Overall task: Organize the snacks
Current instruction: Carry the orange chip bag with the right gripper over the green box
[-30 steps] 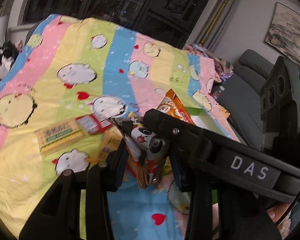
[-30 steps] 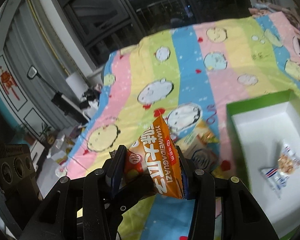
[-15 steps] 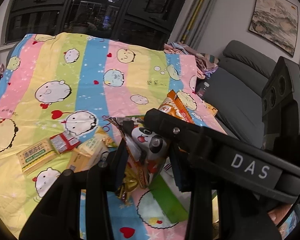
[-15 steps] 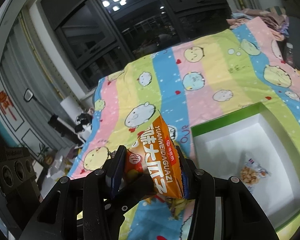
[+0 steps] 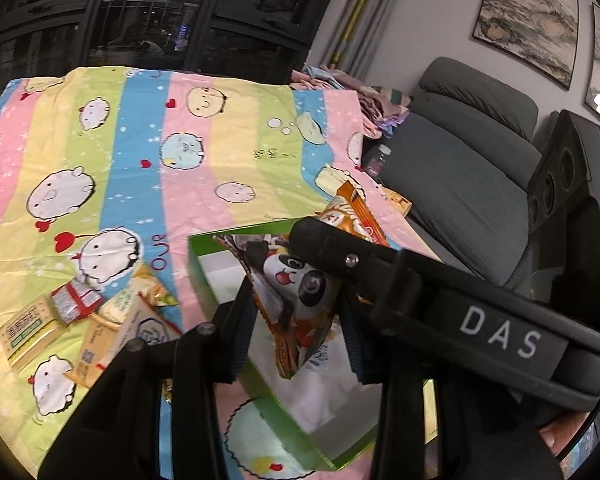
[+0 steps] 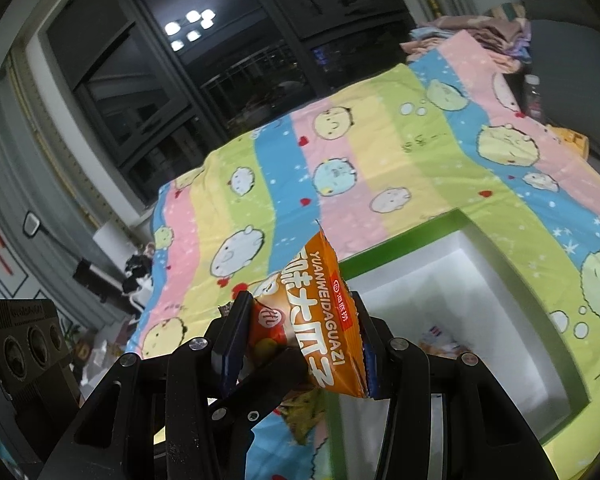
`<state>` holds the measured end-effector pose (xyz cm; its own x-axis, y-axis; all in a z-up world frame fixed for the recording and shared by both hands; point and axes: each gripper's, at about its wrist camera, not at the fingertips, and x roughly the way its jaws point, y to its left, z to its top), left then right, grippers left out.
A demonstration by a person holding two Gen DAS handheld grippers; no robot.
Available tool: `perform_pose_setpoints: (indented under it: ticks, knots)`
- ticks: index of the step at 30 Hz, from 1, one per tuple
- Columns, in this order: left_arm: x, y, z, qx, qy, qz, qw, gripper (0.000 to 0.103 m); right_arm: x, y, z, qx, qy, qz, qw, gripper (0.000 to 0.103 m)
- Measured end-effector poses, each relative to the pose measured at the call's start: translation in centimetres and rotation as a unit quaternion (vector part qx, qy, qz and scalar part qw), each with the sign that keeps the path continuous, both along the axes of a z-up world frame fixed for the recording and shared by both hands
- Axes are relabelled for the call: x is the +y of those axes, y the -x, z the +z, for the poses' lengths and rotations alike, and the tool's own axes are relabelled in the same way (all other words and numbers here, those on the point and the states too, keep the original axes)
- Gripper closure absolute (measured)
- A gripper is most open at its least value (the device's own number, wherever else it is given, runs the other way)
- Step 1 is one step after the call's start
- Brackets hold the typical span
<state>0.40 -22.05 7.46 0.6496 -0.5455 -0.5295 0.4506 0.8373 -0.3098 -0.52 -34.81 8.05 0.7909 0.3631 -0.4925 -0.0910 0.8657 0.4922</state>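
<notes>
My left gripper (image 5: 296, 312) is shut on a panda-print snack bag (image 5: 296, 288) and holds it above the green-rimmed white box (image 5: 198, 268). My right gripper (image 6: 300, 340) is shut on an orange sunflower-seed packet (image 6: 324, 320), held above the box's left rim (image 6: 400, 244). That orange packet also shows in the left wrist view (image 5: 352, 216), behind the right gripper's black finger. A small snack packet (image 6: 440, 340) lies inside the box.
Several loose snacks lie on the striped cartoon blanket (image 5: 140, 160) left of the box: a green-and-tan pack (image 5: 28, 328), a red-and-white wrapper (image 5: 74, 300), a yellow pouch (image 5: 120, 320). A grey sofa (image 5: 460, 168) stands to the right. Folded clothes (image 6: 480, 36) lie at the blanket's far end.
Both grippers have moved right with their packets, from over the loose snacks to over the box. The box now sits under the held bags.
</notes>
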Motion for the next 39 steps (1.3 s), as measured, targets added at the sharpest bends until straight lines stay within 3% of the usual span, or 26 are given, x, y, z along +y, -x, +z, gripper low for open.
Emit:
perform_pose_setpoints:
  ticks: [11,22,39]
  knots:
    - [-3.8,-1.8,-1.6,0.033,0.002,-0.037,0.9988,0.064,-3.6,-0.8,-1.5,0.036,-0.006,-0.048,0.998,0.054]
    - [-5.8,-3.6,-4.1,0.088,0.002,-0.056,0.9945,0.064,-5.9,-2.4,-4.1,0.090,-0.002,-0.061,0.994,0.054]
    - [-8.9,-5.2,-8.0,0.180,-0.013,-0.078,0.9805,0.064,-7.8,-3.9,-7.9,0.196,0.015,-0.080,0.977,0.053]
